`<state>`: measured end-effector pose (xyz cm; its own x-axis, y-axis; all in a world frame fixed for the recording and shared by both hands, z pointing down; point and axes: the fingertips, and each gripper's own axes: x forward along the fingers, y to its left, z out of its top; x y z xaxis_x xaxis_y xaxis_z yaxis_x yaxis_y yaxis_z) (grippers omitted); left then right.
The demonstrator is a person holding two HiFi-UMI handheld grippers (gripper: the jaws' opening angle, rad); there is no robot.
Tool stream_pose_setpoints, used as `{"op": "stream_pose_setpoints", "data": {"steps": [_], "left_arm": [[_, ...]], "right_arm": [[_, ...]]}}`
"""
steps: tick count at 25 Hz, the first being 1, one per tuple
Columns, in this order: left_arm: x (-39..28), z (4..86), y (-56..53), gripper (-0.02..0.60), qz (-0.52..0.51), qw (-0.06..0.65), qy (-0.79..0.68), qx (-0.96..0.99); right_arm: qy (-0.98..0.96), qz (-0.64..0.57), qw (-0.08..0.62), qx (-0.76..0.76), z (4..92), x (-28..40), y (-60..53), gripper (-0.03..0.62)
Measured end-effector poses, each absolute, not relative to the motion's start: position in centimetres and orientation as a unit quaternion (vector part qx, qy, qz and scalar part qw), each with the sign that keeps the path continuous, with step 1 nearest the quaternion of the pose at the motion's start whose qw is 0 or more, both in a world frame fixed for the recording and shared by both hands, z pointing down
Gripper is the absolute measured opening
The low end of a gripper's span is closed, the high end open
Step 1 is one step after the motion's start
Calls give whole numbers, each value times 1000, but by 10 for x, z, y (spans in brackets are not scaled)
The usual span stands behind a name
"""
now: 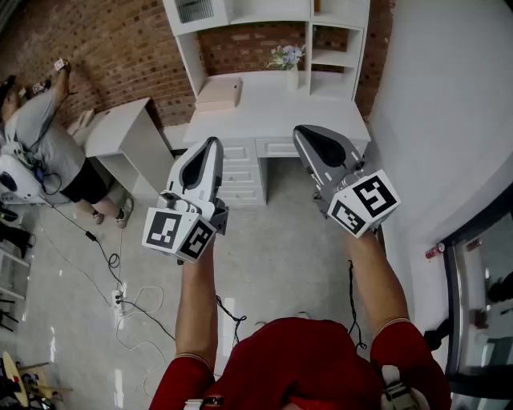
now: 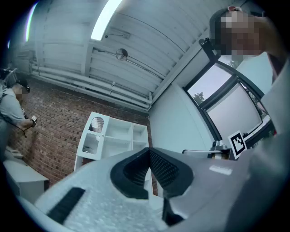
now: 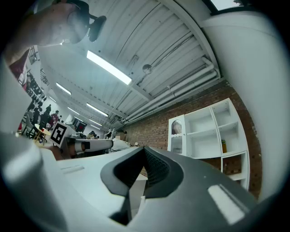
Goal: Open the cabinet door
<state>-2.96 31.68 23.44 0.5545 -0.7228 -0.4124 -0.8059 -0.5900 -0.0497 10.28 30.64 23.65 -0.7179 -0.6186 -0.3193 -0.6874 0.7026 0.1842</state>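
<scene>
A white desk (image 1: pixel 272 112) with a shelf unit stands against the brick wall ahead. The shelf unit's cabinet door (image 1: pixel 192 10), with an arched glass pane, is at its upper left and looks closed; it also shows as the cabinet door (image 2: pixel 93 135) in the left gripper view and the cabinet door (image 3: pixel 176 135) in the right gripper view. My left gripper (image 1: pixel 210 142) and right gripper (image 1: pixel 304 132) are held up side by side, well short of the desk. The left gripper (image 2: pixel 148 156) has its jaws together with nothing between them. So does the right gripper (image 3: pixel 144 156).
On the desk sit a flower vase (image 1: pixel 287 58) and a pale box (image 1: pixel 220 92), with drawers (image 1: pixel 240 168) below. A low white side table (image 1: pixel 120 132) and a person (image 1: pixel 48 144) are at the left. Cables (image 1: pixel 120 296) trail on the floor. A white wall (image 1: pixel 433 120) runs along the right.
</scene>
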Motion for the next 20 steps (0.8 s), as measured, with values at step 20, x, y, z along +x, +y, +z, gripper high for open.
{"op": "stream_pose_setpoints", "data": {"steps": [20], "left_arm": [[-103, 250, 327, 0, 184, 105, 433, -876]], "right_arm": [[917, 142, 125, -352, 240, 31, 314, 12]]}}
